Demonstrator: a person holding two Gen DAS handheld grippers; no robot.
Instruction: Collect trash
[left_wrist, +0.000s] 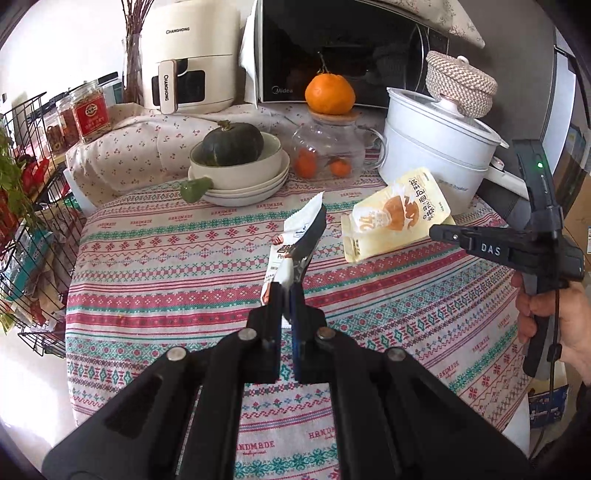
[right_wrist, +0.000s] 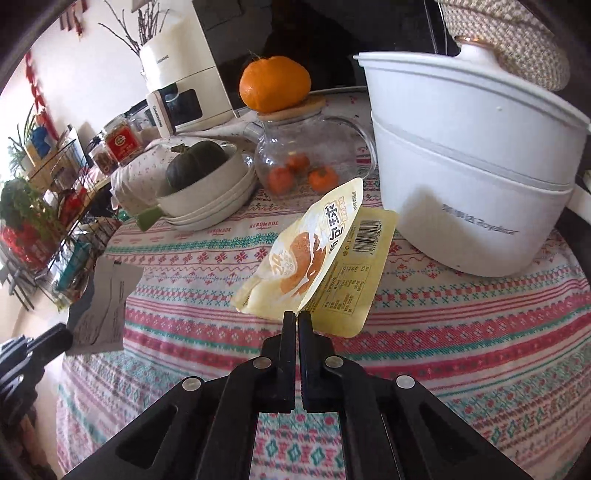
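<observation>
My left gripper (left_wrist: 286, 286) is shut on a white snack wrapper (left_wrist: 301, 229) with a foil inside and holds it upright above the patterned tablecloth (left_wrist: 184, 266). My right gripper (right_wrist: 297, 315) is shut on the corner of a yellow bread wrapper (right_wrist: 321, 254) and holds it above the cloth. In the left wrist view the yellow wrapper (left_wrist: 395, 214) hangs from the right gripper (left_wrist: 439, 230) at the right. In the right wrist view the white wrapper (right_wrist: 107, 306) shows at the far left, held by the left gripper's fingertips (right_wrist: 51, 341).
A white electric pot (left_wrist: 439, 147) stands at the back right. A glass teapot (left_wrist: 328, 151) with an orange (left_wrist: 330, 94) on its lid, stacked bowls (left_wrist: 240, 173) holding a green squash, an air fryer (left_wrist: 188, 55), a microwave (left_wrist: 343, 48) and a wire rack (left_wrist: 29, 221) ring the table.
</observation>
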